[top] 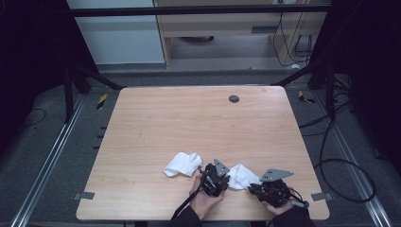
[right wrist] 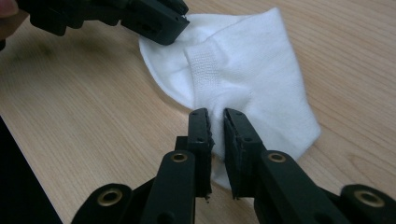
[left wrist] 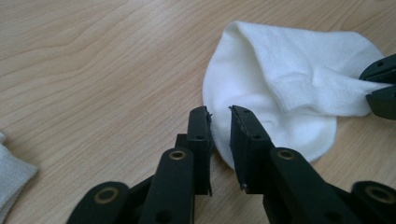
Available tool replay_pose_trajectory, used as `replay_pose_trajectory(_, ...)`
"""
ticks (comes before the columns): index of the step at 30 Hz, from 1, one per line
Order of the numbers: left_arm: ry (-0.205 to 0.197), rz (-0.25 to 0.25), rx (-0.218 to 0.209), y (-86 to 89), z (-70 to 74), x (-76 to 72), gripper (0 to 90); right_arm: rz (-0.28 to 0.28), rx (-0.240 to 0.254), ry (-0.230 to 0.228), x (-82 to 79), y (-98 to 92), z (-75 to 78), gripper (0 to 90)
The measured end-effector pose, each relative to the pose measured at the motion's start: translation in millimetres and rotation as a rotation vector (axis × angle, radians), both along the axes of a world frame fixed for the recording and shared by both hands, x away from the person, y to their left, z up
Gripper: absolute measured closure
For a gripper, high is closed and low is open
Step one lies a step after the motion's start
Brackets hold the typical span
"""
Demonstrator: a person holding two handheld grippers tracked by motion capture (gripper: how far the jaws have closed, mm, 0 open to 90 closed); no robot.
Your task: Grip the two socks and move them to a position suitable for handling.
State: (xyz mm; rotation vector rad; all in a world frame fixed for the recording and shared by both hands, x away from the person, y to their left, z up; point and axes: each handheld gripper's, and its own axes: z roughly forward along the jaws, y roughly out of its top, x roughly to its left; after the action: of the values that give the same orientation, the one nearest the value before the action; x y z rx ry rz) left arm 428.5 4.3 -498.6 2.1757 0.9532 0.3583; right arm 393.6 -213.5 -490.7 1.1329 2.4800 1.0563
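A white sock point(top: 241, 176) lies flat near the table's front edge, between my two grippers. In the left gripper view my left gripper point(left wrist: 219, 114) has its jaws nearly together, with the rounded edge of the sock point(left wrist: 289, 79) in the narrow gap. My right gripper point(right wrist: 217, 116) pinches a bunched fold of the sock point(right wrist: 252, 60) on the opposite side. In the high view the left gripper point(top: 228, 182) sits at the sock's left and the right gripper point(top: 250, 187) at its right. Each gripper view also shows the other gripper on the sock's far side.
A second white sock point(top: 182, 164) lies crumpled just left of my left hand, and its corner point(left wrist: 11, 172) appears in the left gripper view. The wooden table point(top: 189, 123) has a small dark round hole point(top: 233, 99) near its far edge. Cables run on the floor at the right.
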Motion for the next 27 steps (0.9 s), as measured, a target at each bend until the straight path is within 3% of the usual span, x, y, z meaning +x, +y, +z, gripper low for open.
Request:
replay_pose_trajectory(8, 0.008, -0.018, 0.003, -0.2, 0.4, 0.3, 87.2, -0.042, 0.089, -0.054, 1.4, -4.9, 9.1, 83.6)
replay_pose_trajectory(9, 0.008, -0.02, 0.003, -0.2, 0.4, 0.3, 87.6, -0.065, 0.11, -0.076, 3.7, -6.8, 11.2, 83.6)
replay_pose_trajectory(15, 0.006, -0.028, 0.011, -1.3, 0.9, 0.6, 88.2, -0.15, 0.158, -0.103, 14.9, -11.3, 13.8, 83.6)
replay_pose_trajectory(24, -0.002, -0.037, 0.019, -1.9, 0.9, 0.6, 88.3, -0.237, 0.157, -0.117, 33.0, -17.0, 12.8, 83.4)
replay_pose_trajectory(27, -0.006, -0.039, 0.025, -3.0, 1.0, 0.1, 88.4, -0.292, 0.182, -0.105, 41.3, -25.0, 11.0, 82.8)
